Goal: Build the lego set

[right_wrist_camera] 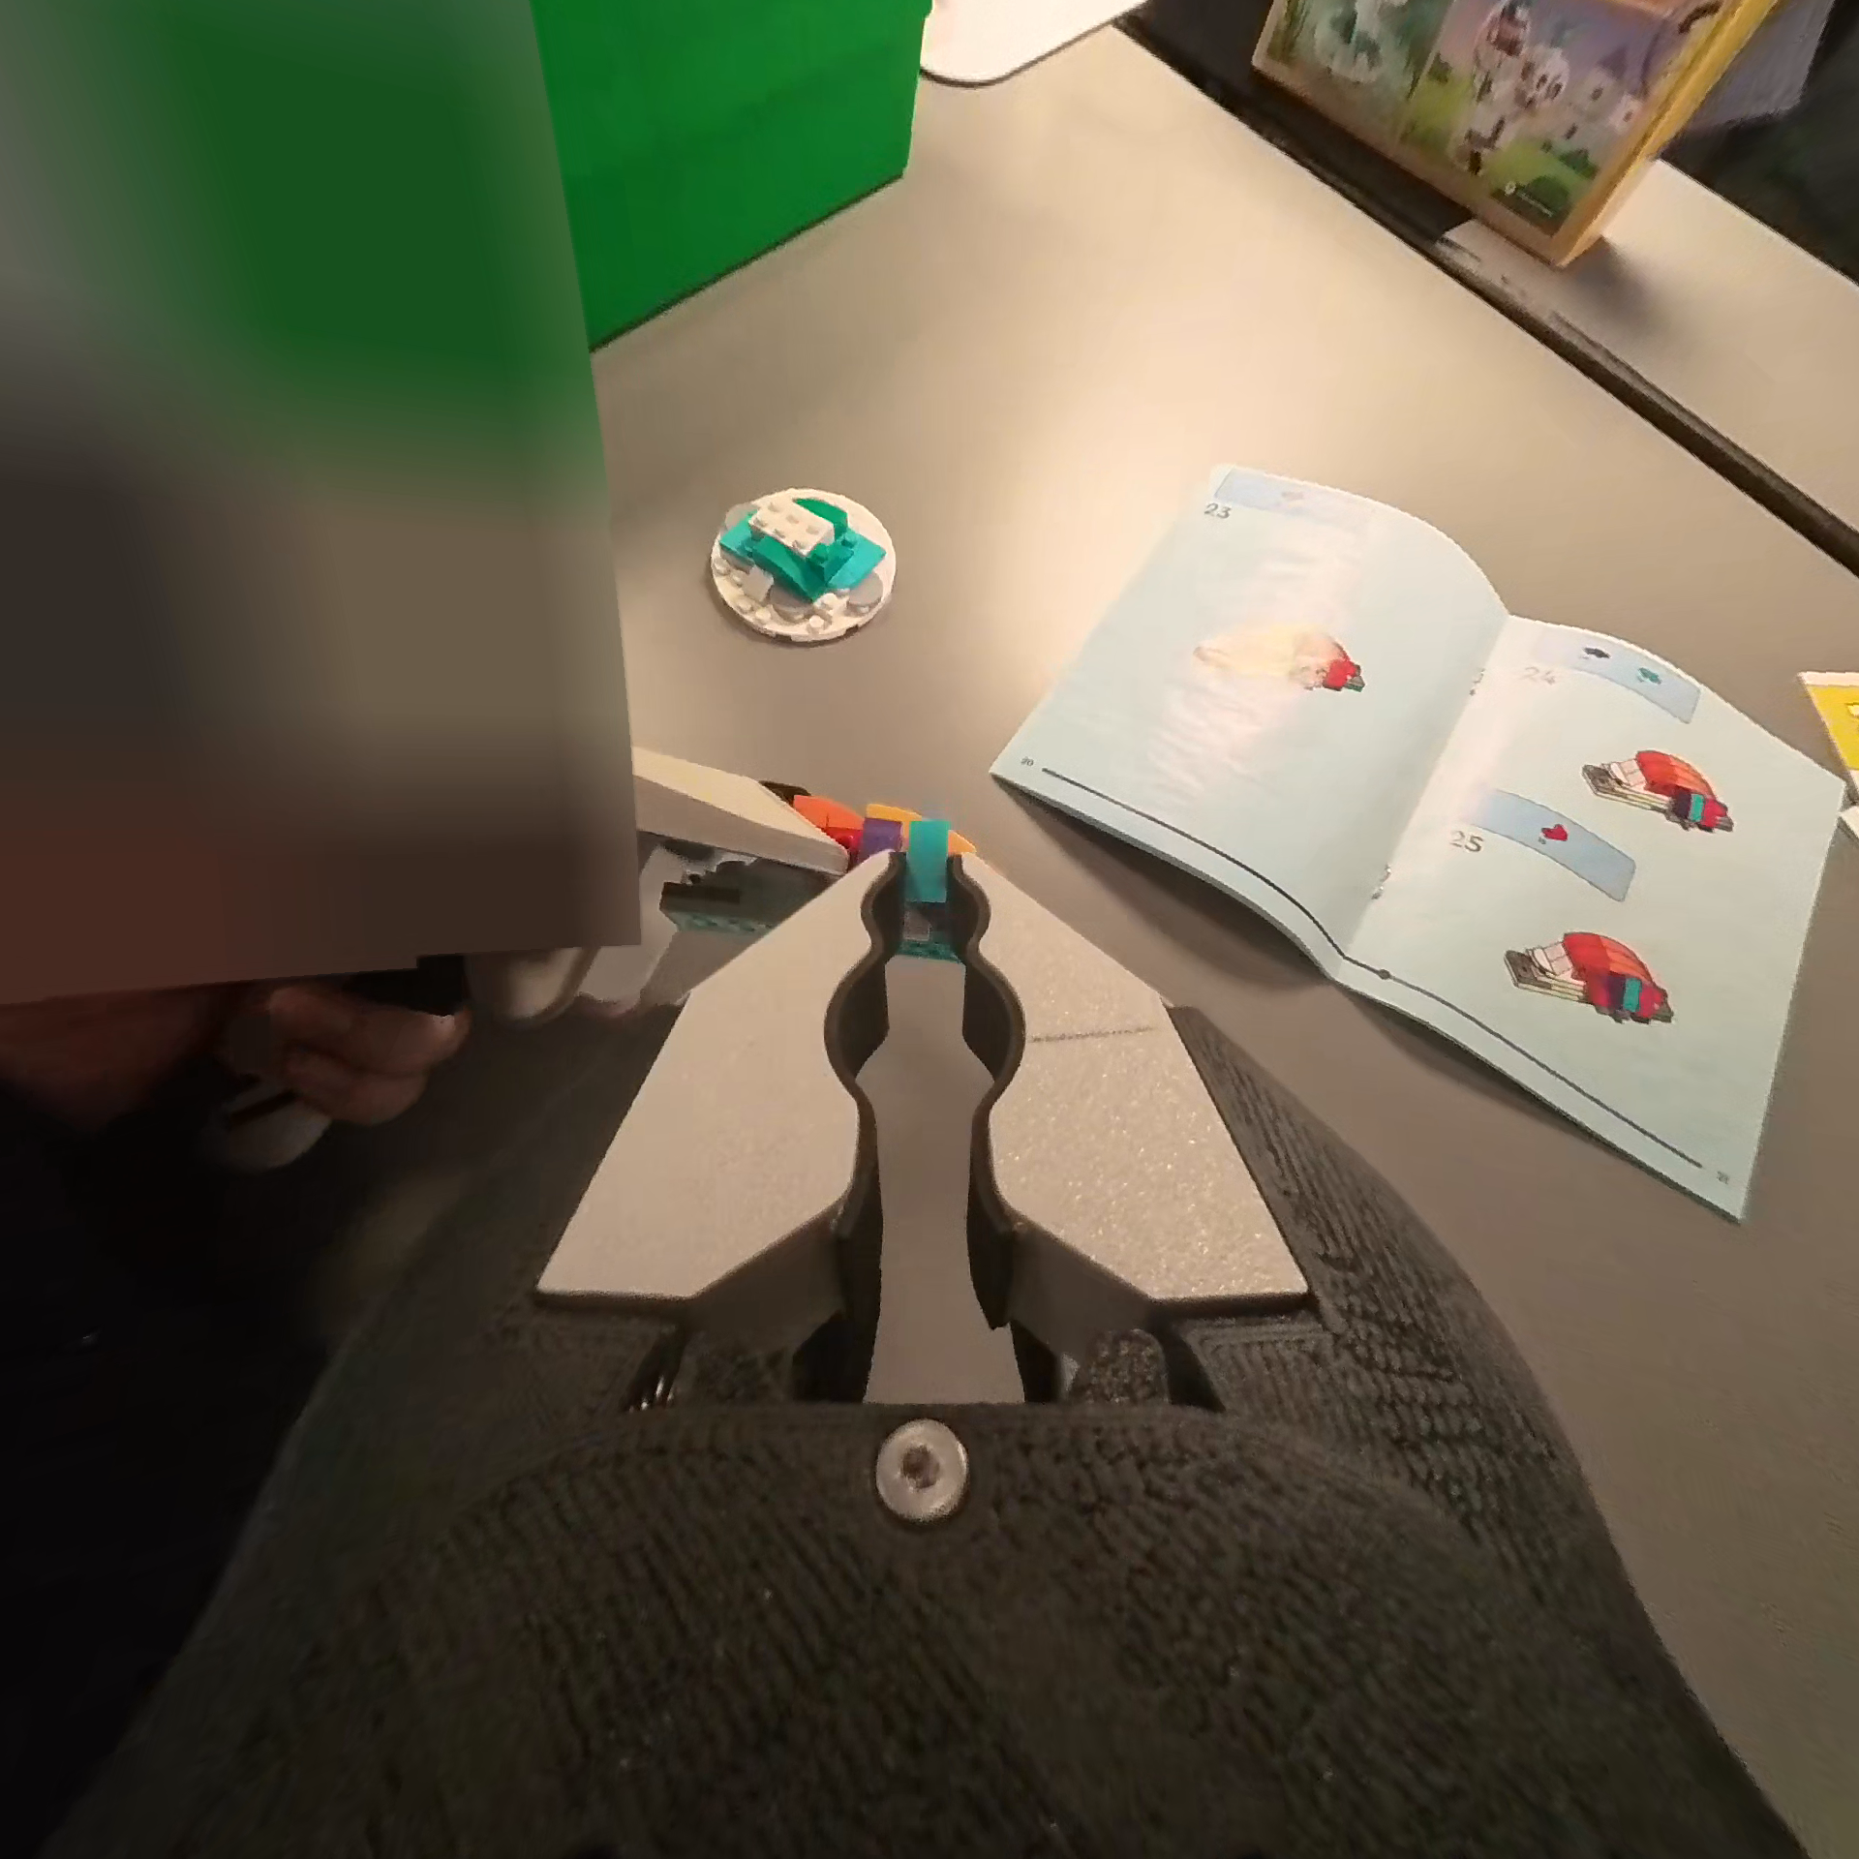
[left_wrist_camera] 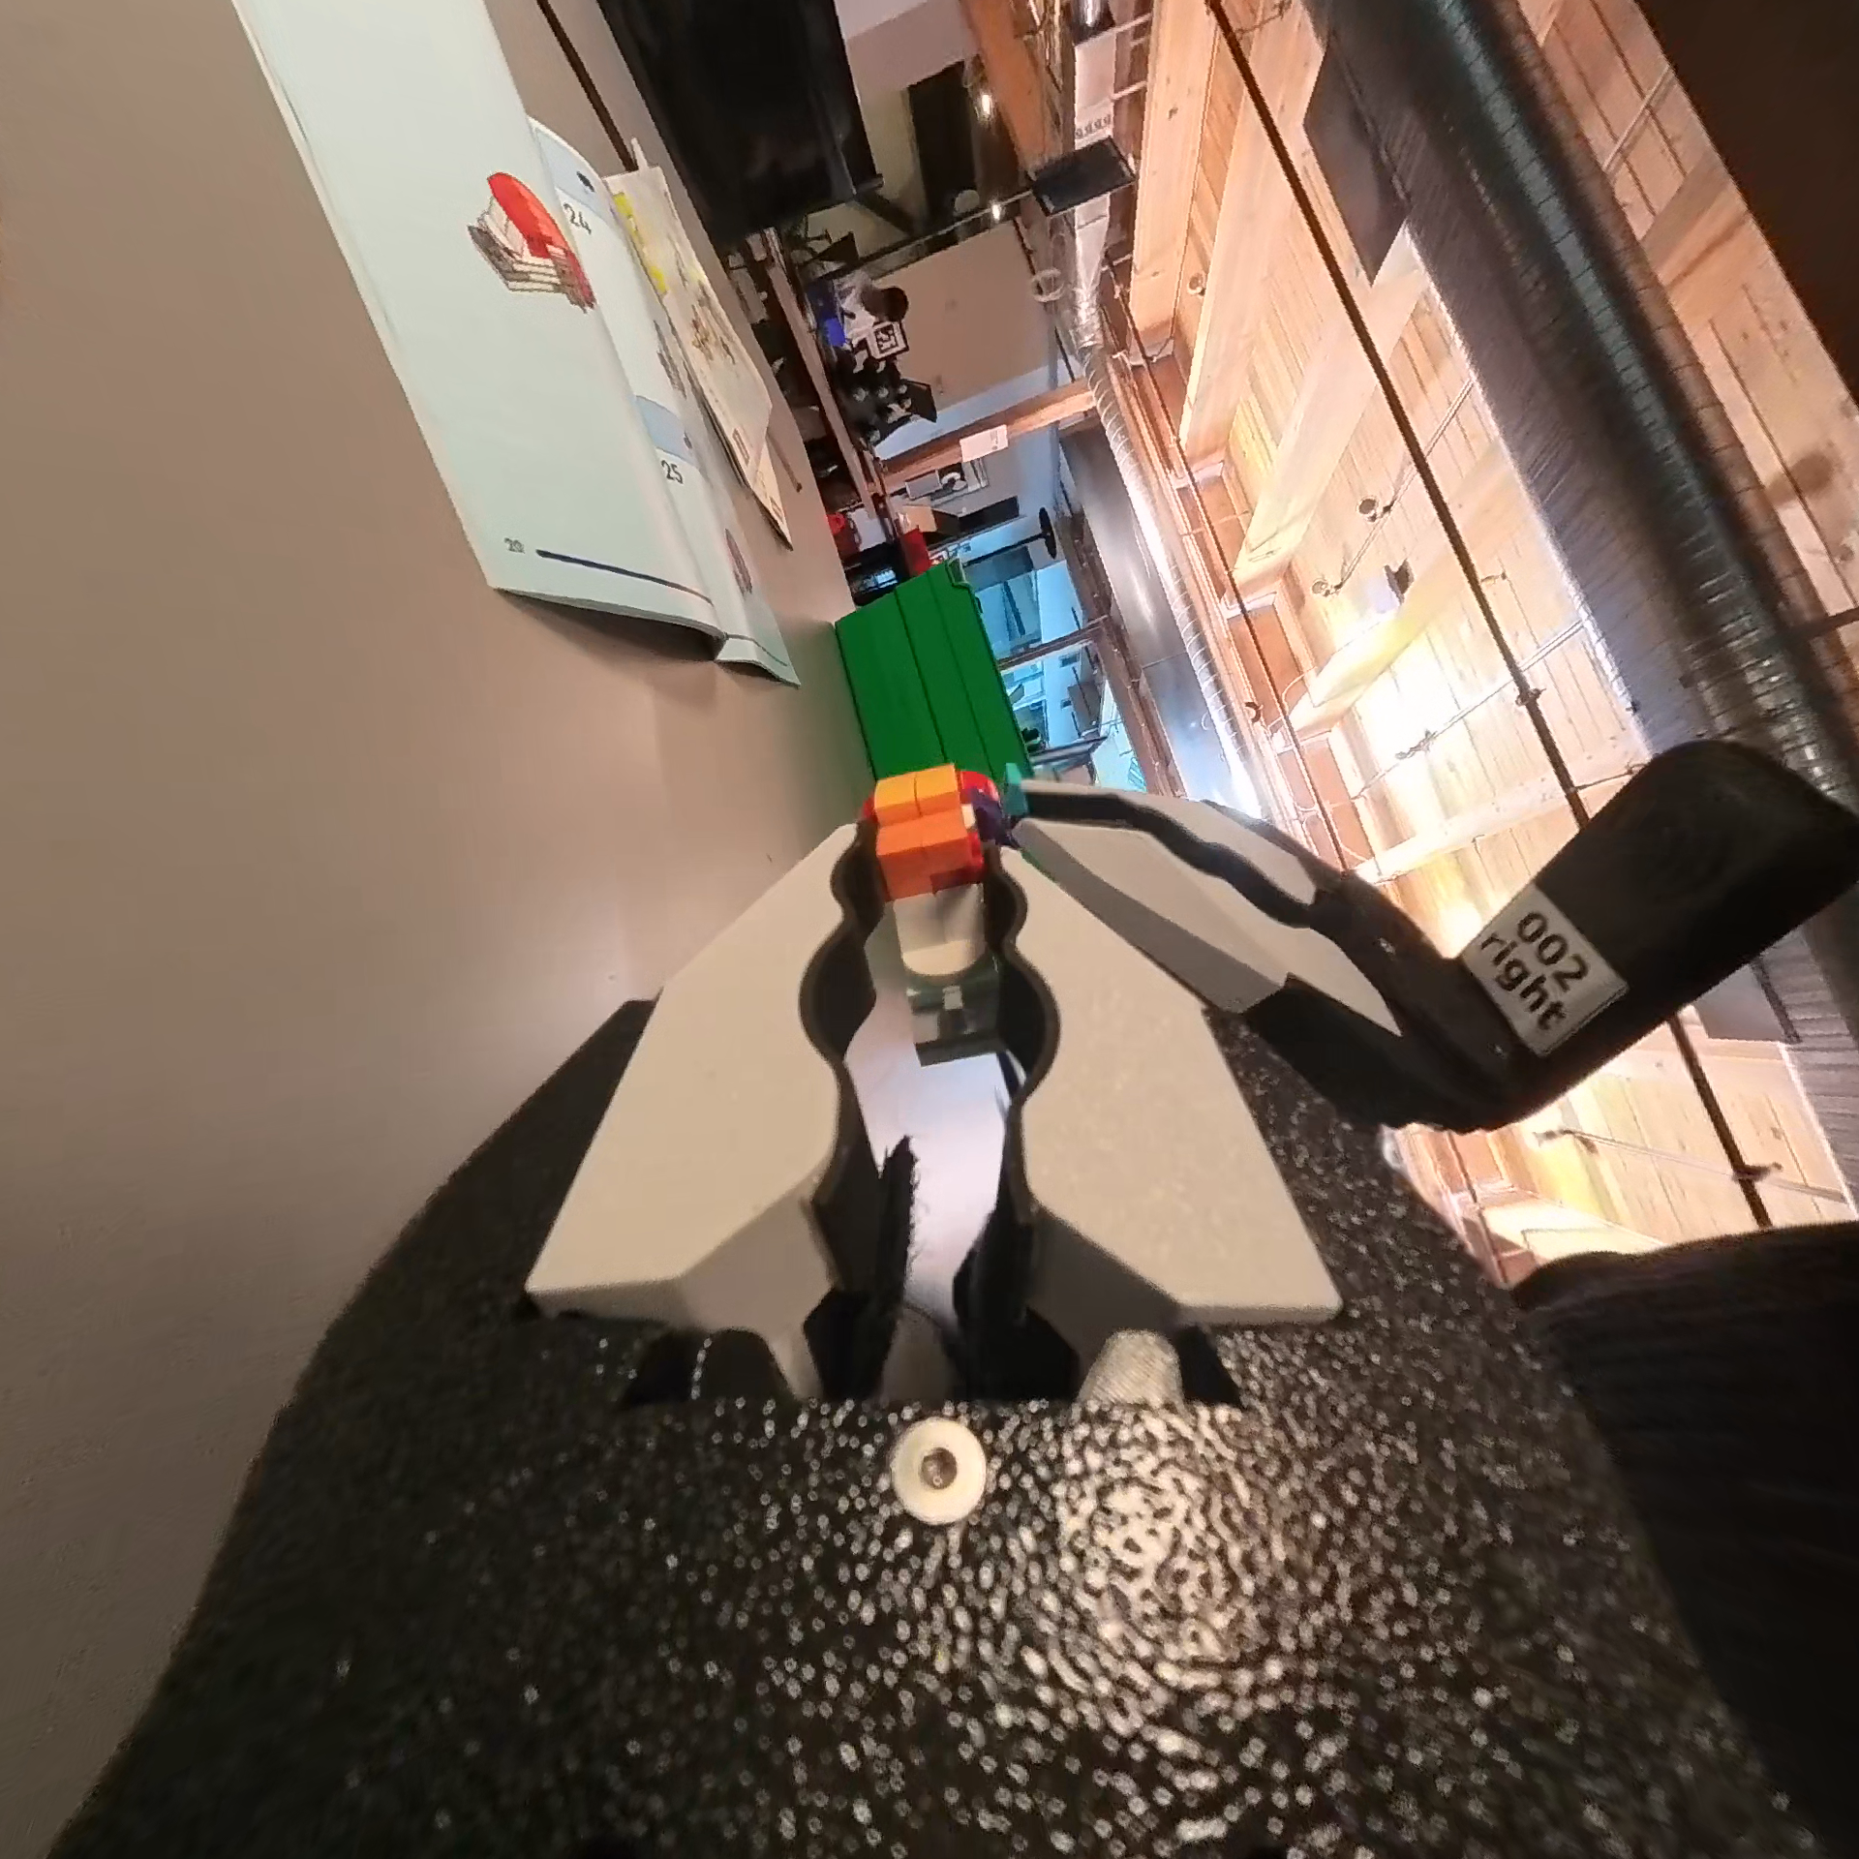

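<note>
My left gripper point(left_wrist_camera: 931, 855) is shut on a small lego build point(left_wrist_camera: 931, 820) with orange, red, purple and white bricks, held above the table. My right gripper point(right_wrist_camera: 925, 870) is shut on a small teal piece point(right_wrist_camera: 927, 862) and holds it against the build's purple and orange end point(right_wrist_camera: 880, 833). In the left wrist view the right gripper point(left_wrist_camera: 1021, 810) comes in from the right, its tips touching the build with the teal piece point(left_wrist_camera: 1014, 795). A white round plate with a teal and white sub-build point(right_wrist_camera: 802, 563) lies on the table beyond.
An open instruction booklet point(right_wrist_camera: 1408, 795) lies to the right on the grey table point(right_wrist_camera: 1107, 352); it also shows in the left wrist view point(left_wrist_camera: 523, 382). A green bin point(right_wrist_camera: 724, 151) stands at the back, a lego box point(right_wrist_camera: 1489, 111) at the far right. A person's hand point(right_wrist_camera: 352, 1046) holds the left gripper. My two grippers' fingertips are within a few centimetres of each other.
</note>
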Demonstrator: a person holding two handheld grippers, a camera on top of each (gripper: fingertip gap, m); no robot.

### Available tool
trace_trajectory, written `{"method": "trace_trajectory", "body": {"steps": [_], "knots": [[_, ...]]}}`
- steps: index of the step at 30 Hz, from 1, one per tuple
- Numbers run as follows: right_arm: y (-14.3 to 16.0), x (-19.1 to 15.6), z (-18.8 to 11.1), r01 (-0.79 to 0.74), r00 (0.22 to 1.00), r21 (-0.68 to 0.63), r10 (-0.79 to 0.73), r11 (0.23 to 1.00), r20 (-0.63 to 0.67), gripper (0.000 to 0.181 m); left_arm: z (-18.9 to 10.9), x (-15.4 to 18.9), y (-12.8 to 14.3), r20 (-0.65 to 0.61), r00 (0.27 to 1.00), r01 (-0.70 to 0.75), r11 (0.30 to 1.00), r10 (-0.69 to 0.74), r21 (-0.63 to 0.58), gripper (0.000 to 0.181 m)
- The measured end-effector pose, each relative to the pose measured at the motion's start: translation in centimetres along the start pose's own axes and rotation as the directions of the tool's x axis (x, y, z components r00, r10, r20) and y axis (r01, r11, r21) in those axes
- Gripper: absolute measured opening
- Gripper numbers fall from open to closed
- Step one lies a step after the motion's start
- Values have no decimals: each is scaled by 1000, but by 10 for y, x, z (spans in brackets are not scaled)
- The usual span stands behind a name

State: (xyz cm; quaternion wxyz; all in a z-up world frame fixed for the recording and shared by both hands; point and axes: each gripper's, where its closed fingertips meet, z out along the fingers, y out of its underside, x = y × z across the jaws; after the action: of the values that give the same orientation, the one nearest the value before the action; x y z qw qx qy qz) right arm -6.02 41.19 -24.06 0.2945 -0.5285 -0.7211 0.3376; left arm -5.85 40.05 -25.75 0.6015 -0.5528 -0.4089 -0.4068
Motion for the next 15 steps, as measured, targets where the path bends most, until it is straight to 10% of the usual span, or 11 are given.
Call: {"method": "trace_trajectory", "body": {"steps": [15], "knots": [[2, -2, -5, -30, 999, -41, 30, 999, 20, 7, 1, 4, 4, -25, 1000, -7, 1000, 6, -30, 17]]}}
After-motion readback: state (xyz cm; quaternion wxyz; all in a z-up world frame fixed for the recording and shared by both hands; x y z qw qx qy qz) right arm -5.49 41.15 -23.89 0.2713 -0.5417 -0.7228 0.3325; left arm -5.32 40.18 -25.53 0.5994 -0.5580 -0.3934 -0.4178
